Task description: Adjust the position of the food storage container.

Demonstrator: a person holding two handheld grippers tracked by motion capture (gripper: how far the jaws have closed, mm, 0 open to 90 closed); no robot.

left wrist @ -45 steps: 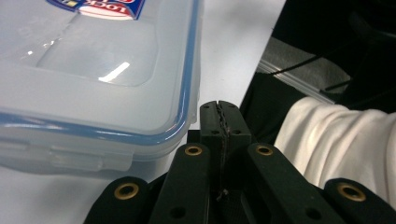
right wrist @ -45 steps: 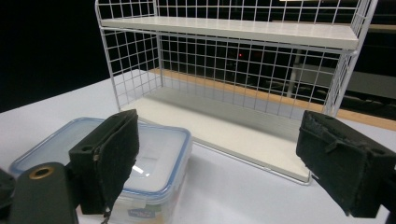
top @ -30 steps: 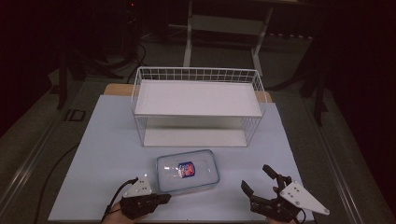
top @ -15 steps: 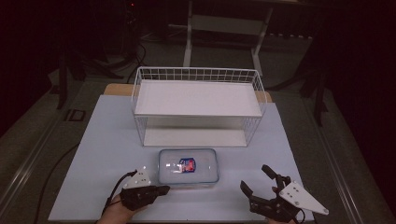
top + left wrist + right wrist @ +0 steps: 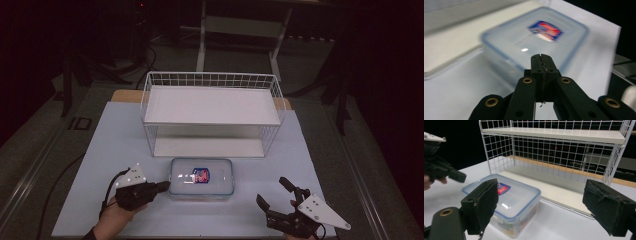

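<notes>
Box: the lidded box sits on the table, just in front of the rack, not yet on either shelf.
Left gripper: the left gripper has its jaws pressed together on nothing, tip at the box's left side; touching or just short, I cannot tell.
Right gripper: the right gripper is spread wide and empty, apart from the box.
Done: nothing lifted or gripped.
Left: probably nudging or gripping the box and moving it to the rack.

dark room, grey floor, metal stand legs behind the lit white table
</notes>
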